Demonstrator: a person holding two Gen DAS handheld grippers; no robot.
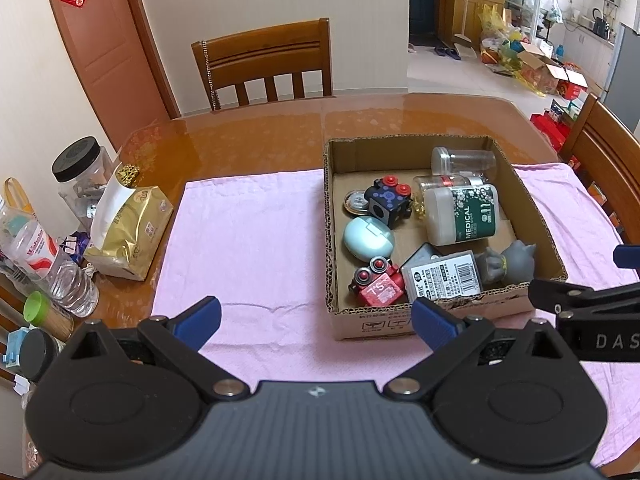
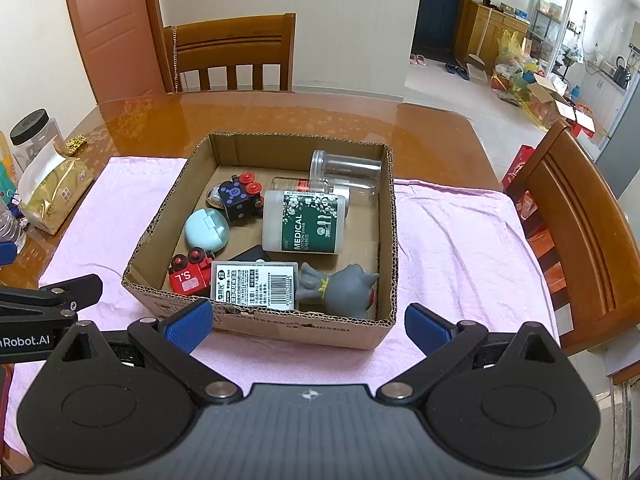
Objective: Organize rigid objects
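A cardboard box [image 1: 372, 326] [image 2: 280, 330] sits on a pink cloth [image 1: 248, 240] [image 2: 452, 240]. It holds several items: a green medical swab jar [image 1: 460, 216] [image 2: 304, 222], a clear jar [image 1: 464, 160] [image 2: 346, 170], a grey cat figure [image 1: 508, 260] [image 2: 340, 284], a labelled case [image 1: 444, 278] [image 2: 256, 286], a red cube toy [image 1: 378, 286] [image 2: 190, 274], a dark cube toy [image 1: 388, 200] [image 2: 240, 198] and a mint case [image 1: 366, 238] [image 2: 206, 228]. My left gripper [image 1: 316, 322] is open and empty, before the box's near left corner. My right gripper [image 2: 308, 326] is open and empty at the box's near wall.
A gold tissue pack [image 1: 124, 232], a black-lidded jar [image 1: 78, 168] and a water bottle [image 1: 48, 264] crowd the table's left edge. Wooden chairs stand behind the table [image 1: 268, 64] and at its right [image 2: 576, 220].
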